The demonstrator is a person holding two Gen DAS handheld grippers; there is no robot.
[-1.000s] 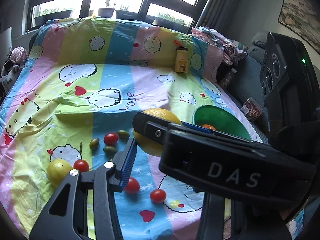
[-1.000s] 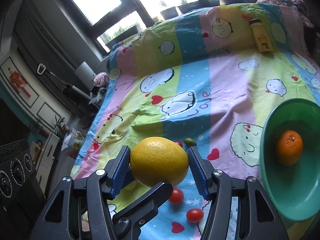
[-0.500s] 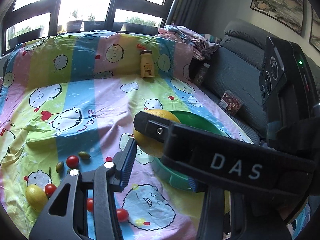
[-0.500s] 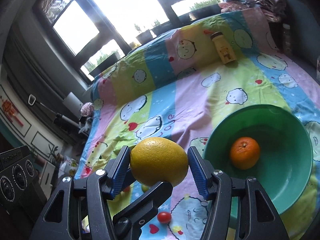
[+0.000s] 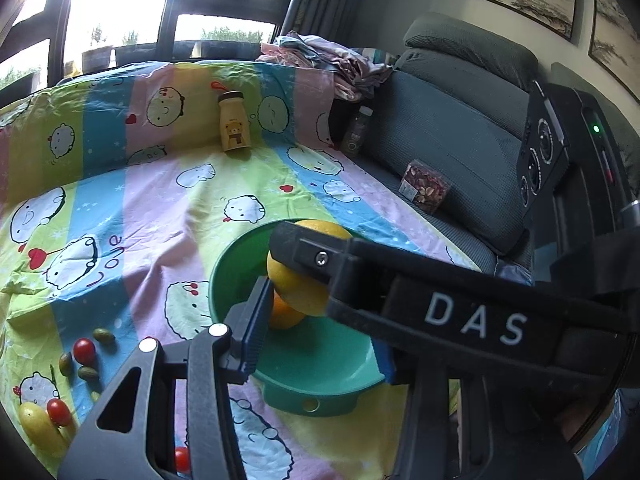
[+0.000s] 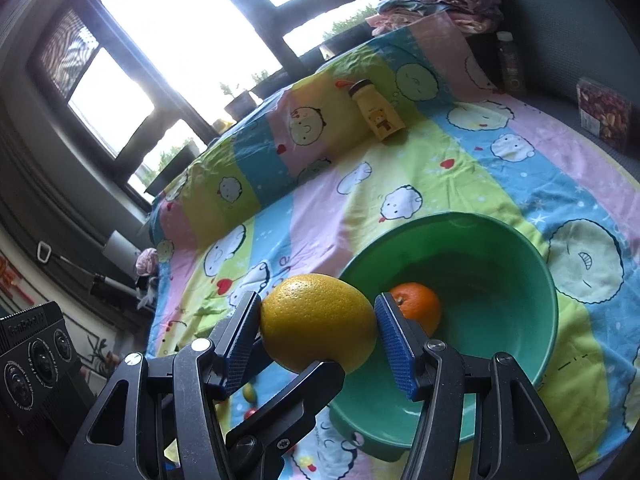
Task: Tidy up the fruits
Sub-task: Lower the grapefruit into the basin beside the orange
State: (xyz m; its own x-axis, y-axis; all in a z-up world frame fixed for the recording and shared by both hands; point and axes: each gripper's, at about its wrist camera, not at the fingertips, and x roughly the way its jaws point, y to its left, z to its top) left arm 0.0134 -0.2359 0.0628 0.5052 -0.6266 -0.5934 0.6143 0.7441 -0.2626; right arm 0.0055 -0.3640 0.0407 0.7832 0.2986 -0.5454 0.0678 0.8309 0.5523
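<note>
Item: right gripper (image 6: 318, 330) pinching yellow grapefruit (image 6: 318, 322) above green bowl (image 6: 500, 232) holding orange (image 6: 416, 308). Left gripper: state indiscernible. Next, likely: lower, release.

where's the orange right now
In the right wrist view the orange sits inside the green bowl, just behind the right gripper holding the grapefruit.

The right gripper (image 6: 318, 334) has carried the grapefruit (image 6: 318, 322) from above the cherry tomatoes (image 5: 84, 351) to over the green bowl (image 6: 500, 248), the orange (image 6: 416, 306) now just behind its right finger.
</note>
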